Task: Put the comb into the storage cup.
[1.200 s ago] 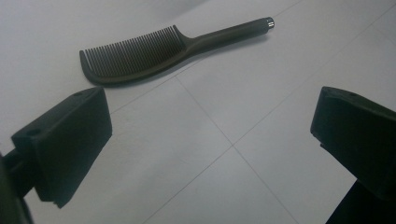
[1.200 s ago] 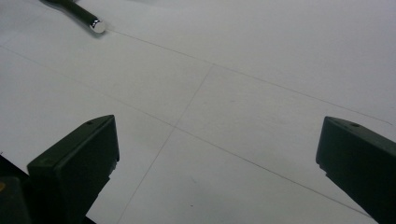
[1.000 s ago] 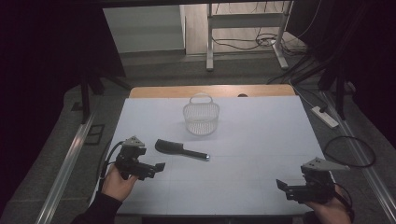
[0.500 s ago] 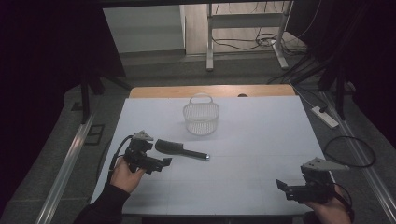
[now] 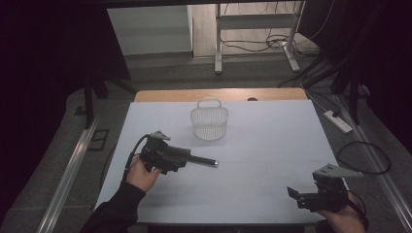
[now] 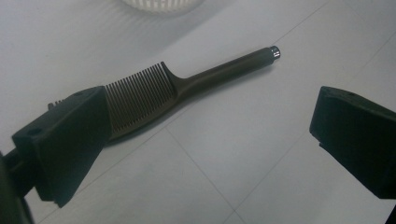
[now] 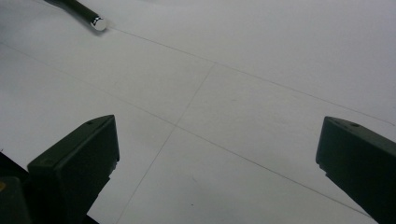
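Observation:
A dark comb (image 6: pixel 154 91) with a long handle and a silver end cap (image 6: pixel 274 50) lies flat on the white table. My left gripper (image 5: pixel 180 159) hangs right over its toothed head, open, with its jaws wide apart in the left gripper view (image 6: pixel 210 140) and one jaw covering the comb's end. The handle (image 5: pixel 204 160) sticks out to the right past the gripper. A white mesh basket (image 5: pixel 209 121) stands behind it. My right gripper (image 5: pixel 297 195) is open near the table's front right corner; its own view catches the comb's silver tip (image 7: pixel 98 22) far off.
The white tabletop (image 5: pixel 272 145) has a wooden strip (image 5: pixel 218 94) along its far edge. A power strip (image 5: pixel 337 121) and cables lie on the floor at the right. Metal rails run along both sides of the table.
My left gripper has moved right and forward from the table's left side to over the comb's head. The right gripper has stayed put.

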Demonstrator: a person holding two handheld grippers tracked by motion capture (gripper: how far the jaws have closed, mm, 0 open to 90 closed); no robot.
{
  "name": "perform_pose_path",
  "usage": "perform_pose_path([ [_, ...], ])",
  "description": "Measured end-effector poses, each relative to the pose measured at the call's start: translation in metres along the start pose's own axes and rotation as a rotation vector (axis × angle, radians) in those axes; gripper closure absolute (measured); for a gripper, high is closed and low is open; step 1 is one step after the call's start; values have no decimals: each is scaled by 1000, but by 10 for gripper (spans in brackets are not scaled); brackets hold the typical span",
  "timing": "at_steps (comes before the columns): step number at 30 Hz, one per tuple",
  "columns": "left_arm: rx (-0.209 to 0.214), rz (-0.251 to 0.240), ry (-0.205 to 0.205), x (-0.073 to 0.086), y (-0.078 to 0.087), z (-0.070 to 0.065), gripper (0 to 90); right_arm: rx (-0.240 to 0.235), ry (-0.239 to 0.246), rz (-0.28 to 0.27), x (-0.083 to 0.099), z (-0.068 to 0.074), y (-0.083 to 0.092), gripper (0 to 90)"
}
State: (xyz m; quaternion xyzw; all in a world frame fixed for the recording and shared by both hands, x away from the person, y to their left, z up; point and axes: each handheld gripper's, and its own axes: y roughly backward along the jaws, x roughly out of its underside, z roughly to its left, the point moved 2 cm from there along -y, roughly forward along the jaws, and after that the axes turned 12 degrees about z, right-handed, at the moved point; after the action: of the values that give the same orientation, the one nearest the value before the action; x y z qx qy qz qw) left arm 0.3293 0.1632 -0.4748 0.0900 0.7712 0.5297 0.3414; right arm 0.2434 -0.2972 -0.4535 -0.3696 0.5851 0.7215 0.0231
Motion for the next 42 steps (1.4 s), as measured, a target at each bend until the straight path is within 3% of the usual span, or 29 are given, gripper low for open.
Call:
perform_pose_path([
  [8,7,12,-3,-11,-7,-2,0,-1,1,2,0,0,0,0],
  [20,0,26,-44,-26,-16,-2,0,-4,-3,8,0,-1,-1,0],
  [42,9,34,-41,-52,-29,-1,0,-6,-8,12,0,-1,-1,1],
])
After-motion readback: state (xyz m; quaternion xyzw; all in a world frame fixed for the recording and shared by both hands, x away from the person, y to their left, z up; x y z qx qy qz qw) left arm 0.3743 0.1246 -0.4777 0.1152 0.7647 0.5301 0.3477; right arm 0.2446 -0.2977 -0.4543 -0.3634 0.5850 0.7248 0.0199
